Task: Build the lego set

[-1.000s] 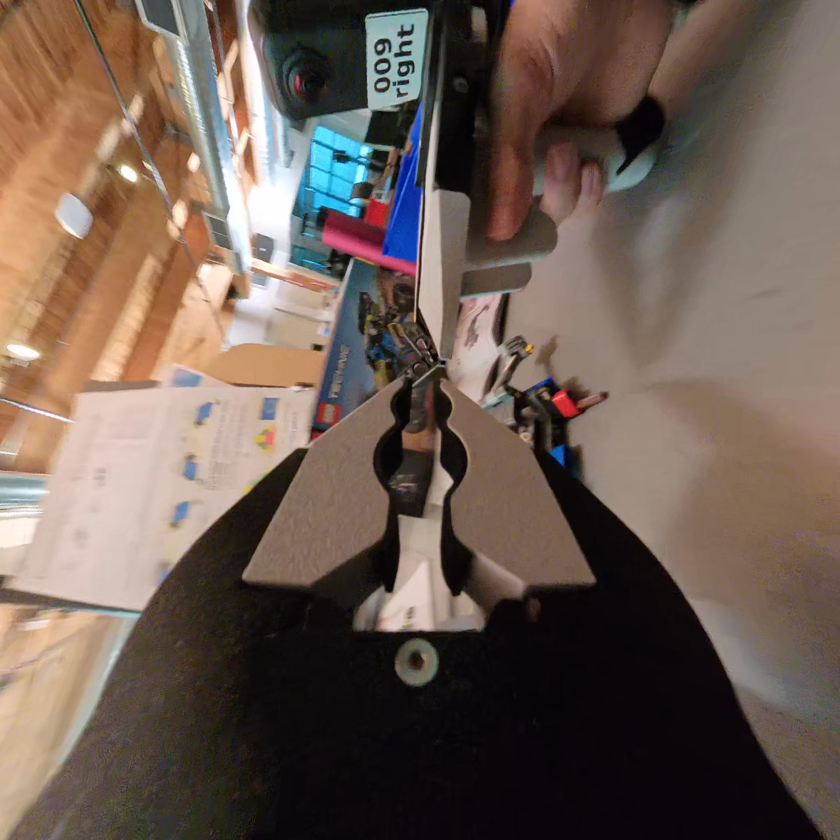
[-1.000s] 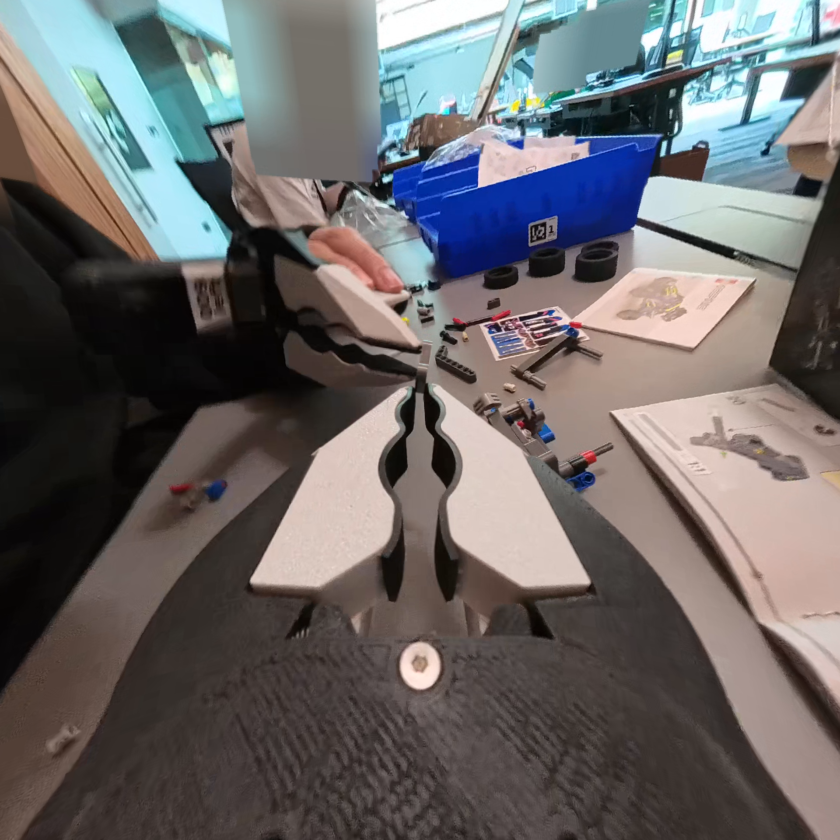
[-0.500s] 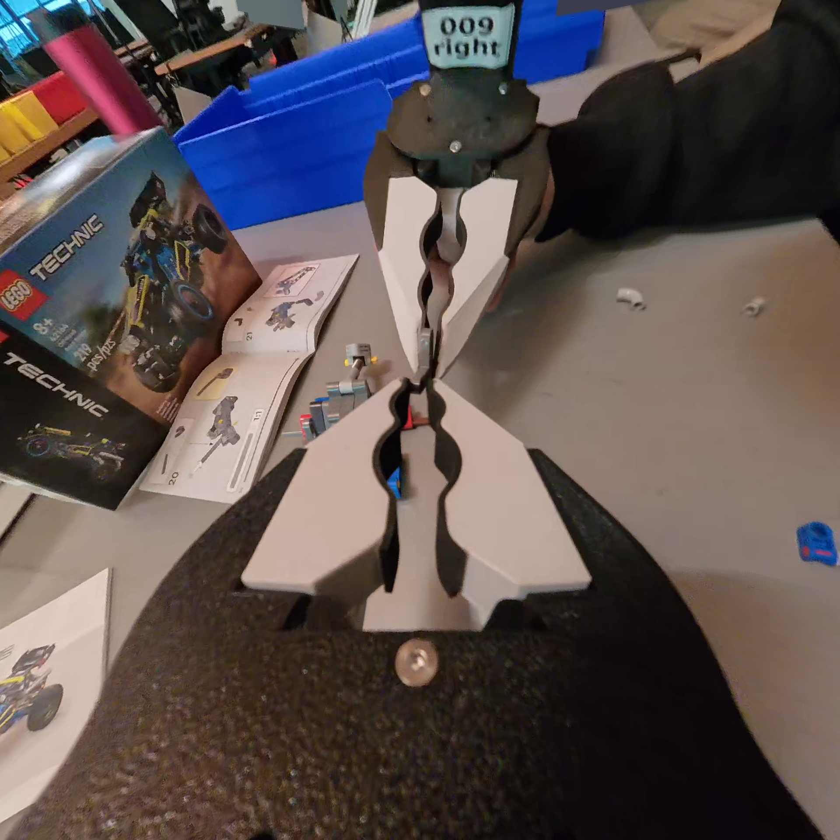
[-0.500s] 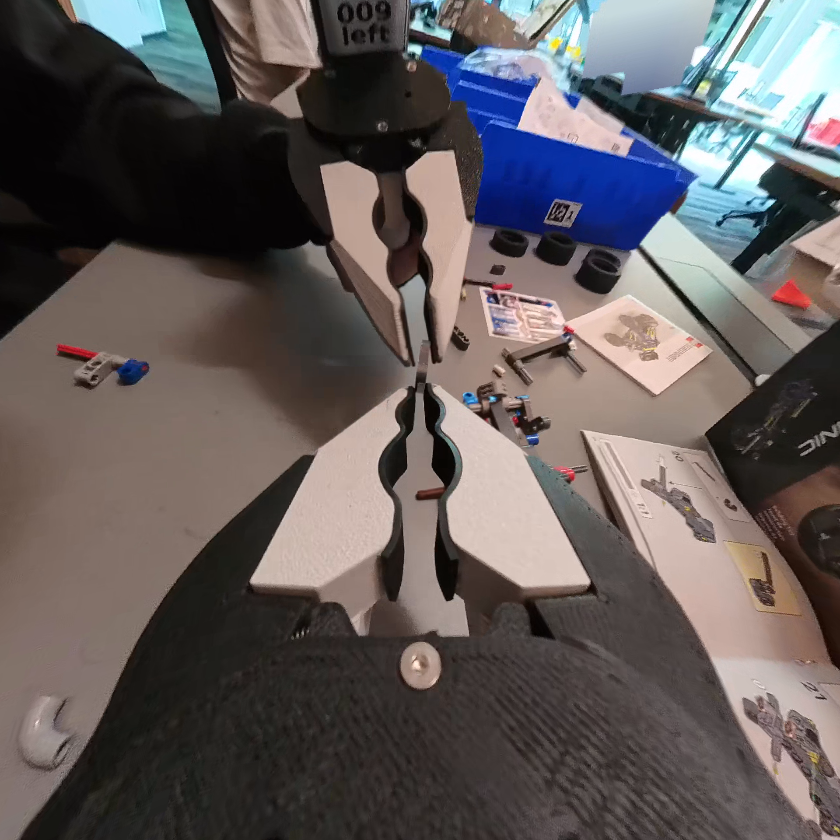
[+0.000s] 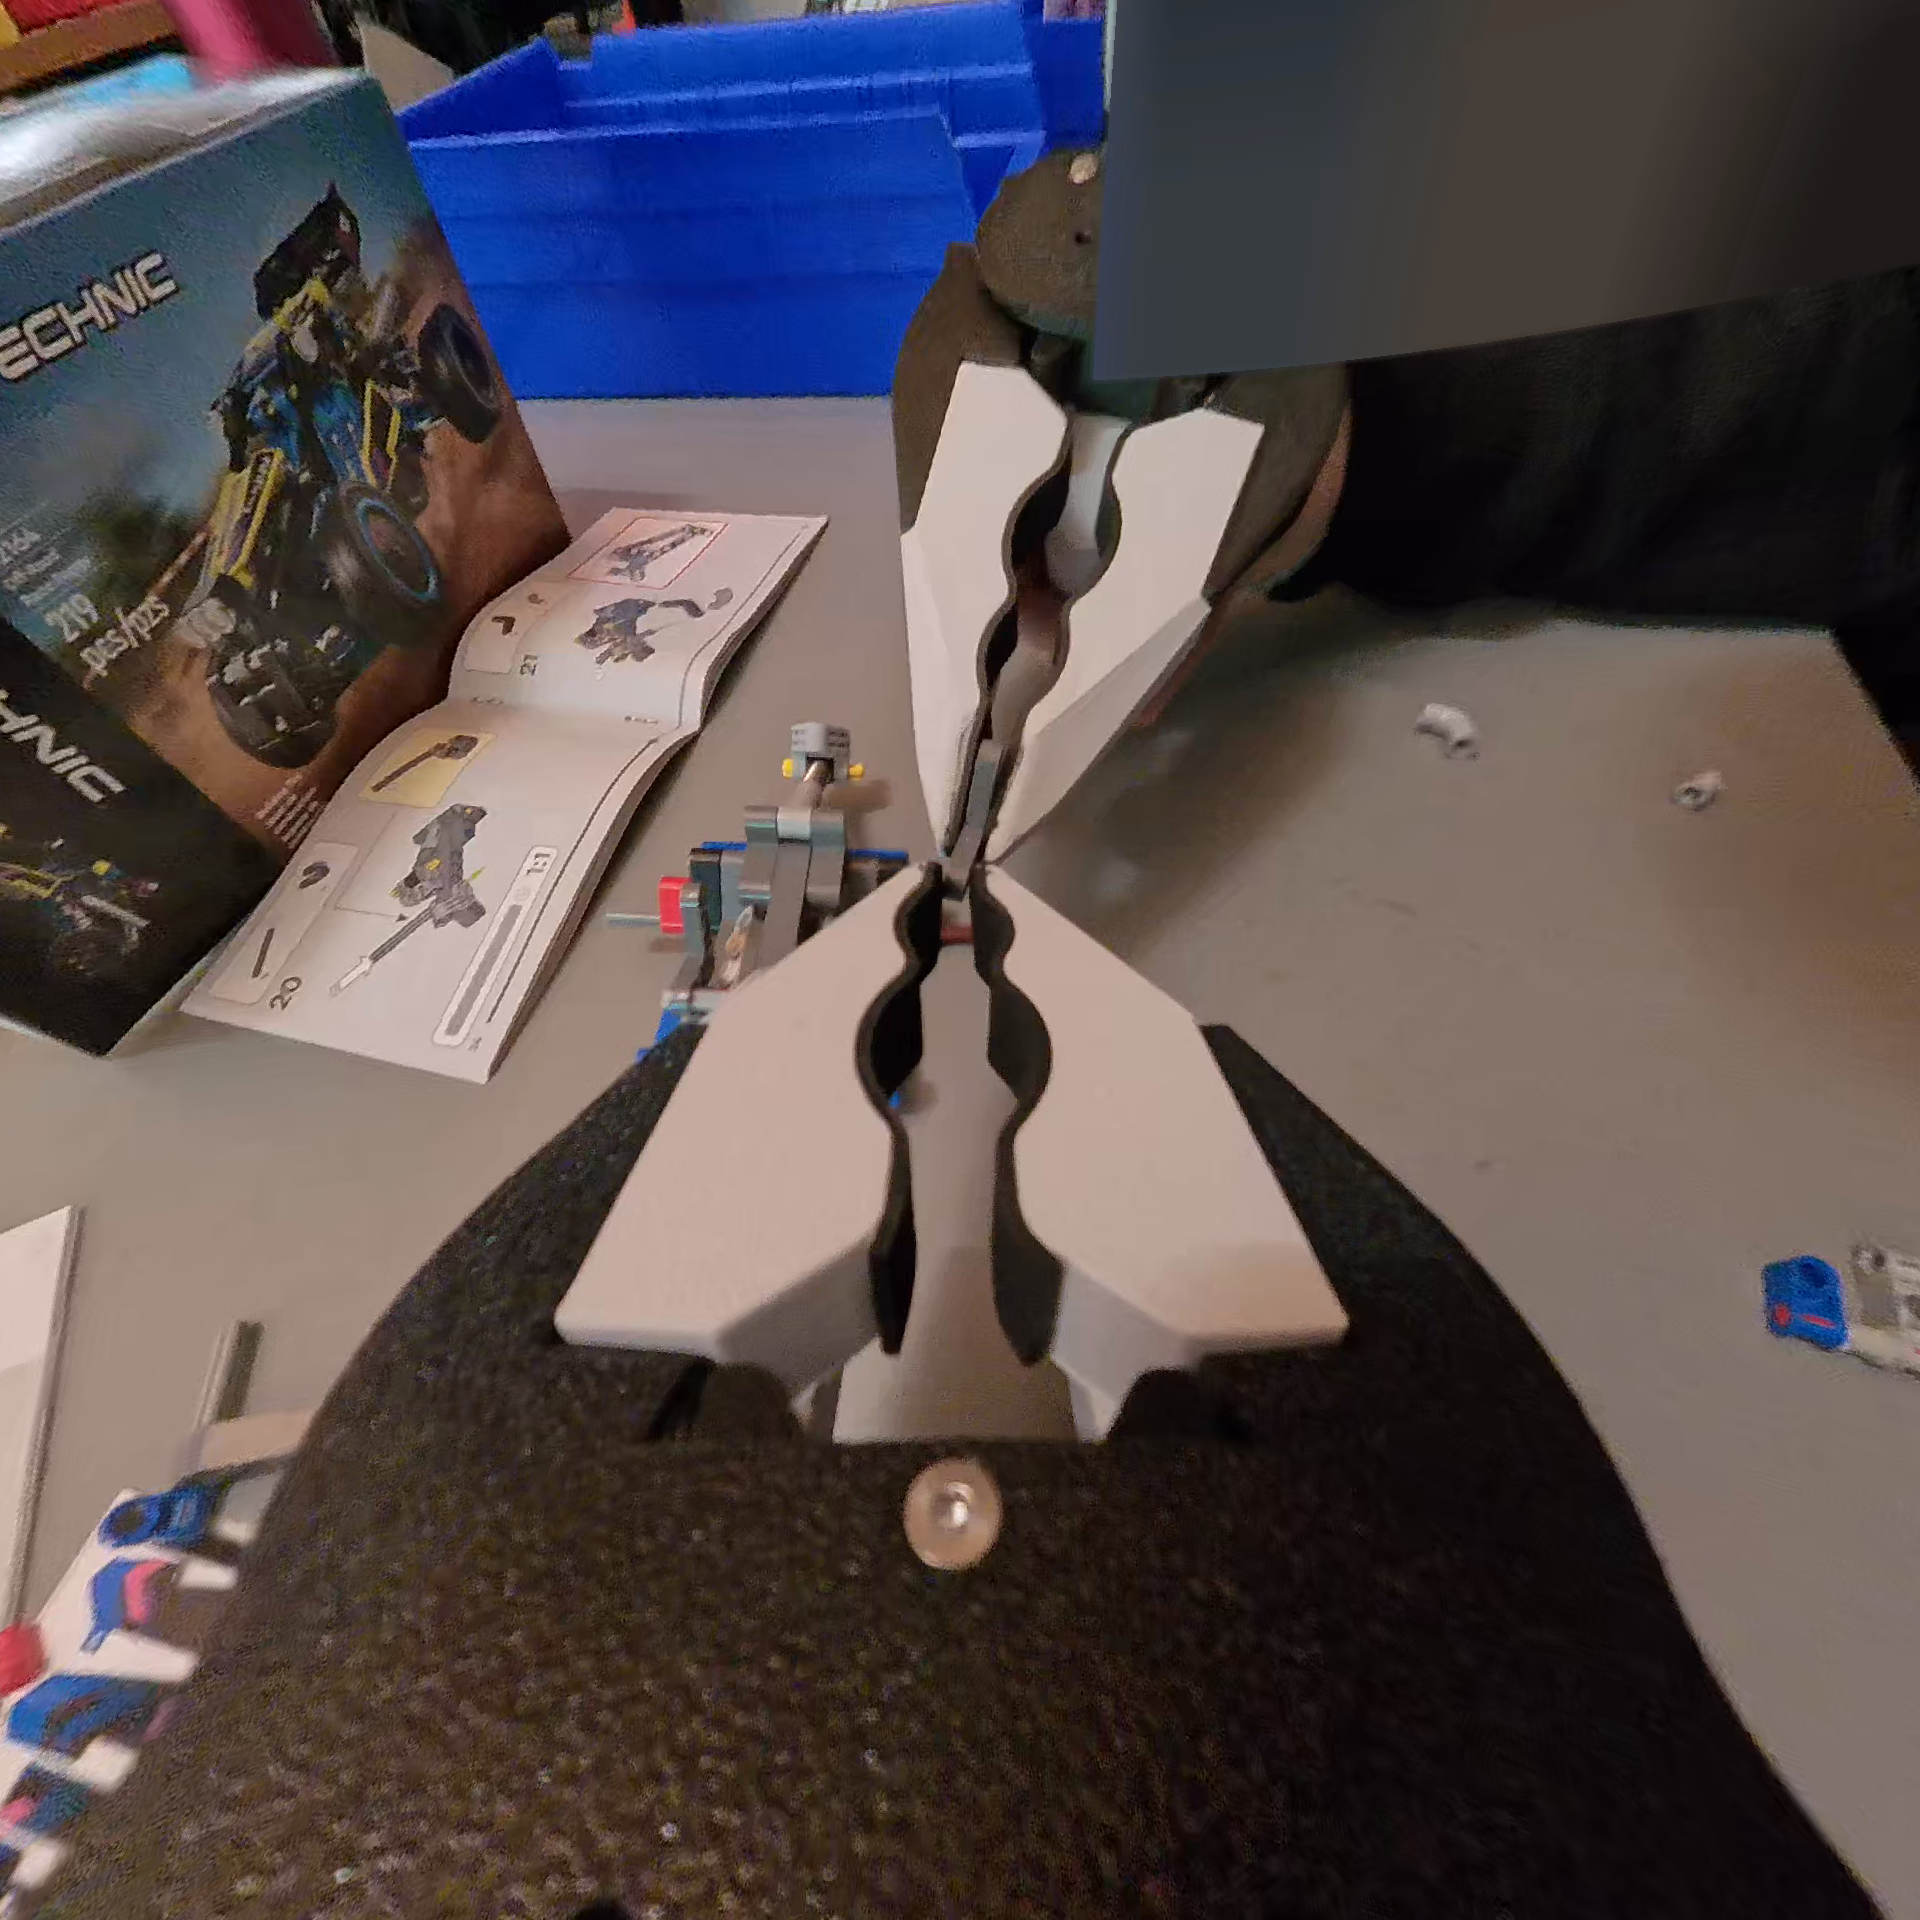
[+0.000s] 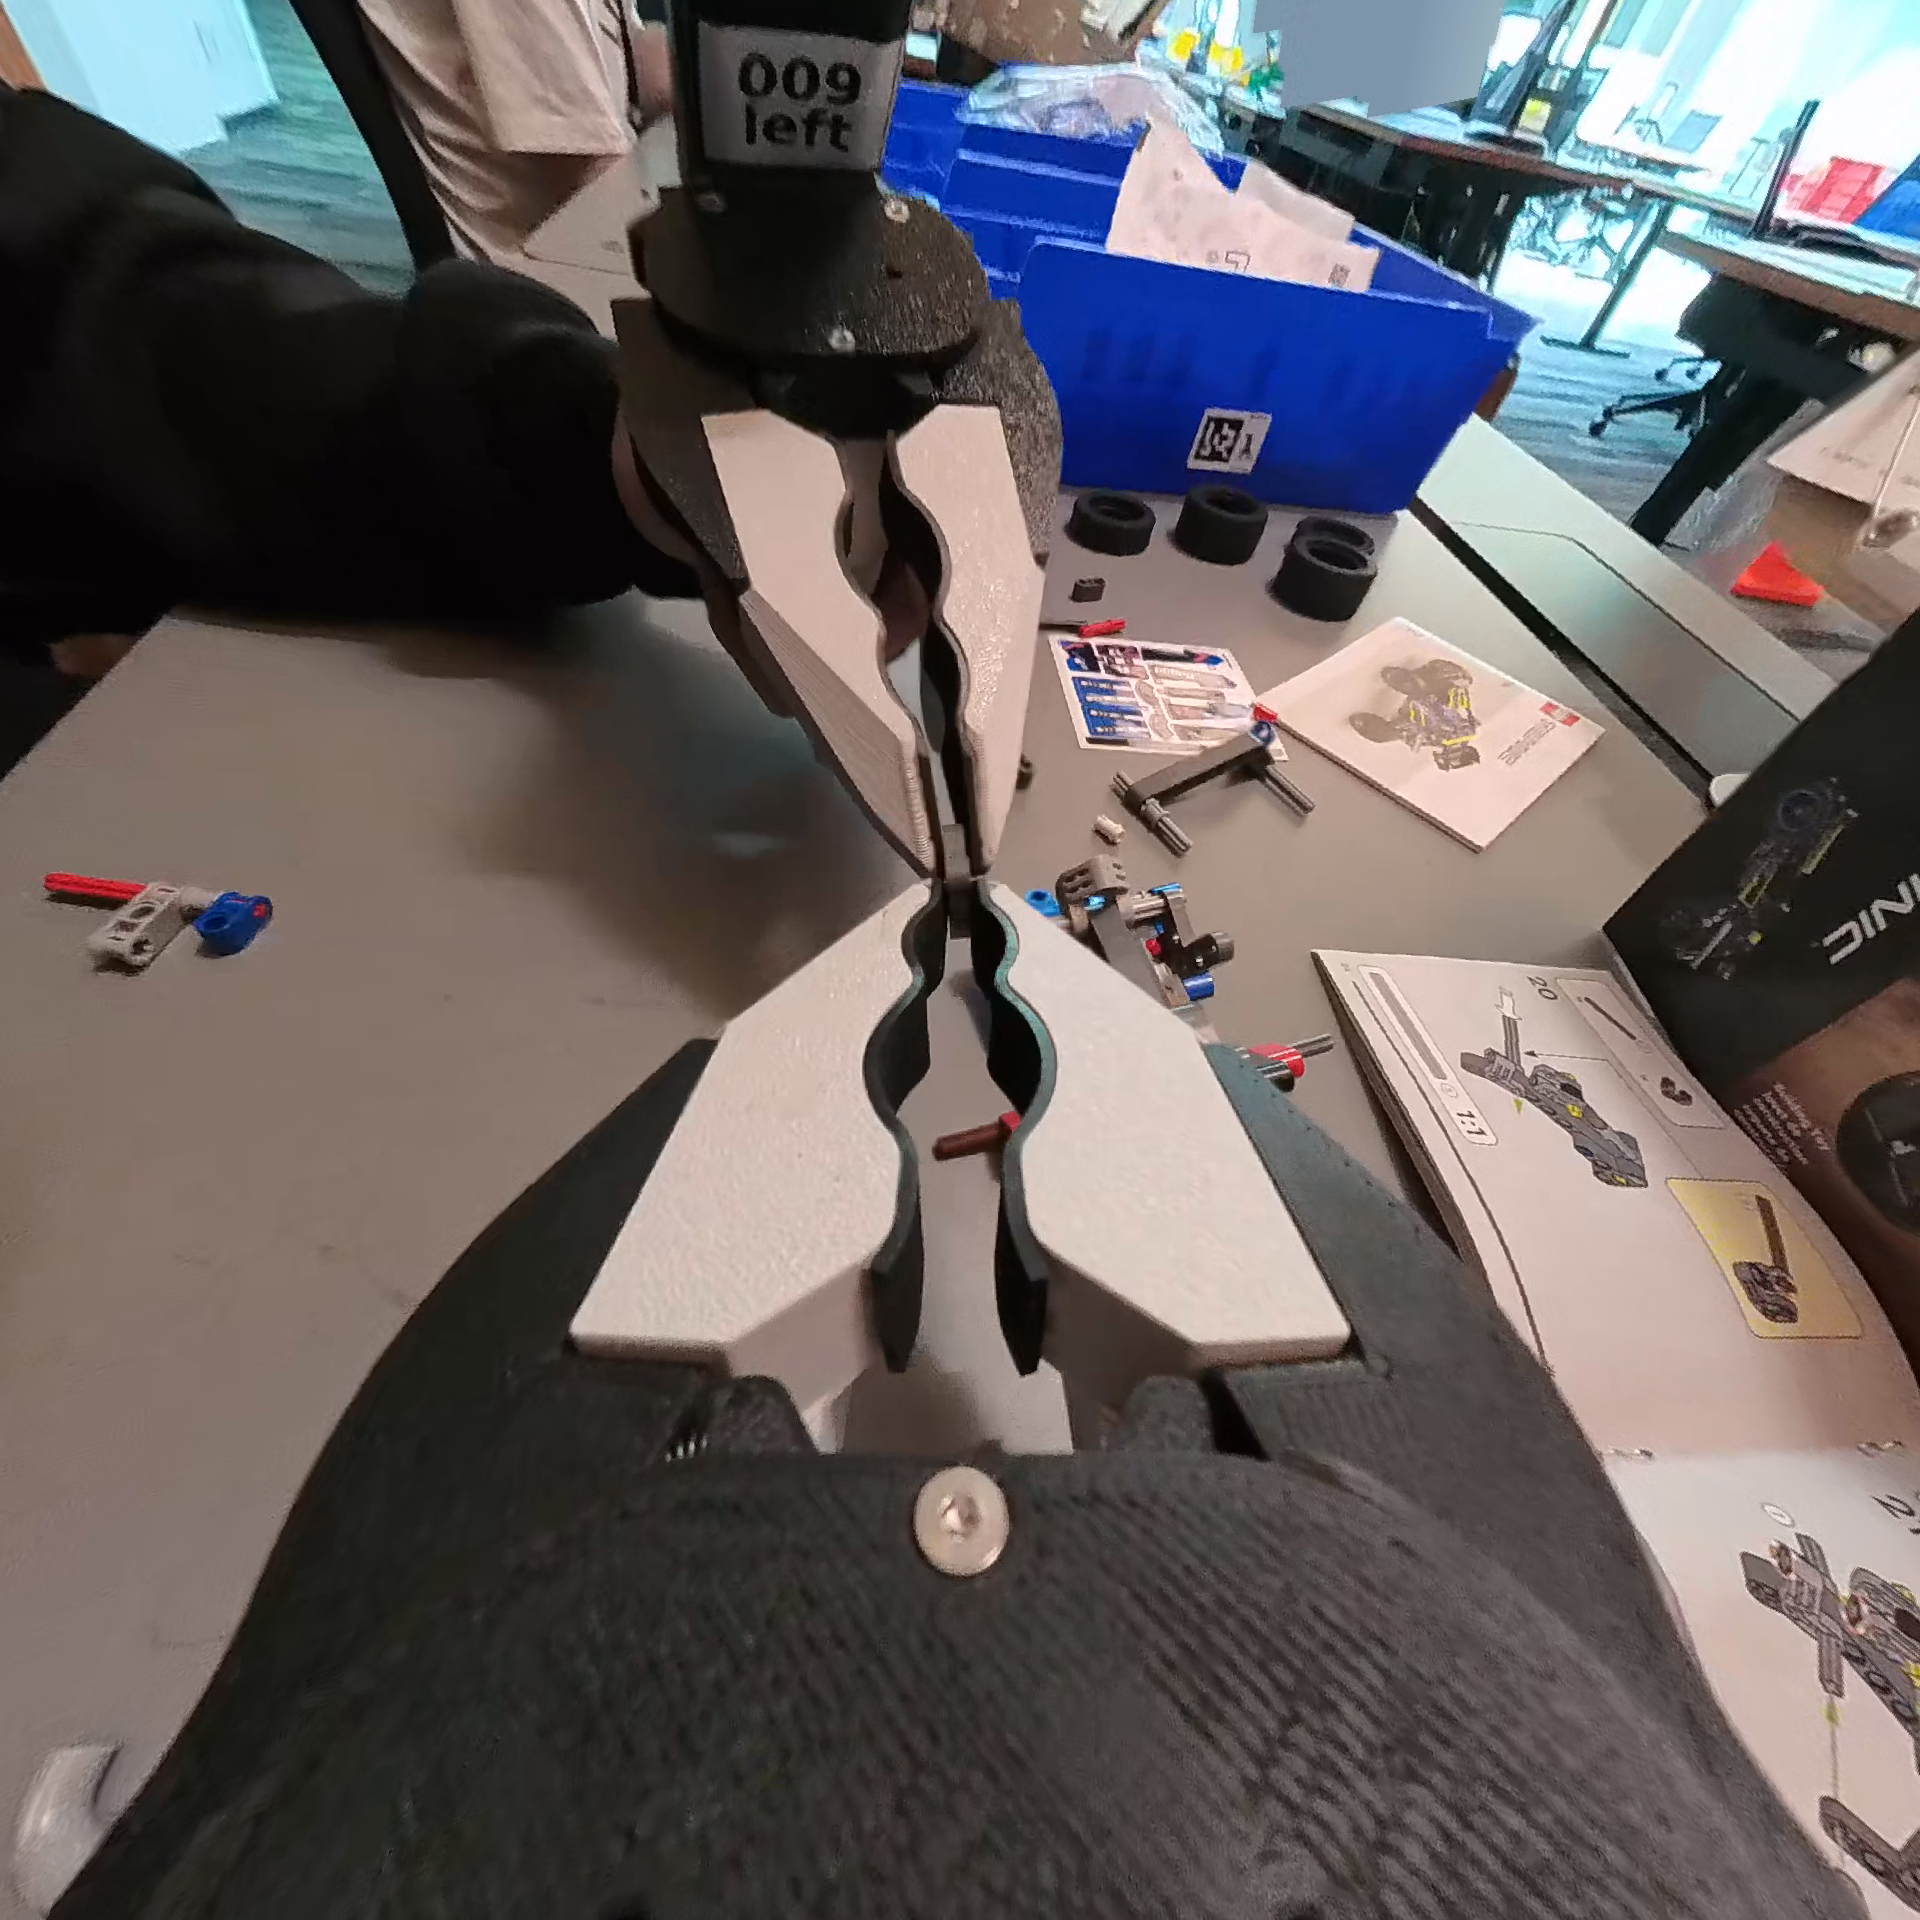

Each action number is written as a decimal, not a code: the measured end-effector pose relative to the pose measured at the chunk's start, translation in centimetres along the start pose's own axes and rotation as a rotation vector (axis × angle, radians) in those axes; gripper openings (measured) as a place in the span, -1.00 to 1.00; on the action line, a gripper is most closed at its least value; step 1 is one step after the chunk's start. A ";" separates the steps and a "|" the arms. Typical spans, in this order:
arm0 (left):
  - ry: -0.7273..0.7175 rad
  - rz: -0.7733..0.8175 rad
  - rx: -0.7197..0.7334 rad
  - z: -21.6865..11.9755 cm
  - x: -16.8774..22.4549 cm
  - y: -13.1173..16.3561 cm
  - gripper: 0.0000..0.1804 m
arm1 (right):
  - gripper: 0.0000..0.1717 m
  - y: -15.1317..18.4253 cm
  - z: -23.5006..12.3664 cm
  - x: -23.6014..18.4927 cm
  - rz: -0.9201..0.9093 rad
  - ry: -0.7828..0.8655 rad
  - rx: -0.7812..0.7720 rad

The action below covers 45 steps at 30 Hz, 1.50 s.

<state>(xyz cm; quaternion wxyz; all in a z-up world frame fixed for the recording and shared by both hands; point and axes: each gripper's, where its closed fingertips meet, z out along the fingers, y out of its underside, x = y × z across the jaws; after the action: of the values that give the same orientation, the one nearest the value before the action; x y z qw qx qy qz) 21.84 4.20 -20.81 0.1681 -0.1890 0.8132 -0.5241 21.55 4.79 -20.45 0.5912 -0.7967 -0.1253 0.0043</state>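
Both grippers have drawn tip to tip since a second ago, above the grey table [image 6: 416,1039]. Only the right wrist view shows black tyres [image 6: 1216,525]; only the left's shows the picture box [image 5: 260,499]. Right gripper [image 6: 954,902] and left gripper [image 5: 951,883] each clench an end of one small dark grey beam [image 5: 977,805].

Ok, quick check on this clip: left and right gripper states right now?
Left gripper: closed on the near end of a thin dark grey plastic beam.
Right gripper: closed on the same beam's other end.
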 end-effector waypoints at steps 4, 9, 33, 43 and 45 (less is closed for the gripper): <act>-0.125 0.059 -0.109 -1.2 -2.5 1.8 -0.82 | -1.00 0.6 0.9 0.5 -0.117 0.078 -0.070; -0.135 -0.018 -0.166 -1.0 -3.6 3.5 -0.62 | -1.00 1.9 1.8 0.6 -0.195 0.063 -0.154; -0.103 0.009 -0.201 0.9 -3.7 4.4 -0.71 | -1.00 3.7 2.0 2.2 -0.178 -0.022 -0.304; -0.095 0.022 -0.187 0.5 -3.9 4.3 -0.65 | -1.00 3.2 2.6 1.8 -0.201 -0.026 -0.280; -0.087 0.022 -0.184 0.5 -3.8 4.3 -0.68 | -1.00 3.3 2.7 1.9 -0.186 -0.020 -0.281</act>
<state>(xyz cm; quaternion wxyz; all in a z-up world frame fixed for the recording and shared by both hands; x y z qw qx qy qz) 24.84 7.27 -24.63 0.1912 -0.2173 0.8518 -0.4366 23.59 6.81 -24.07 0.4704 -0.8565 -0.2039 -0.0599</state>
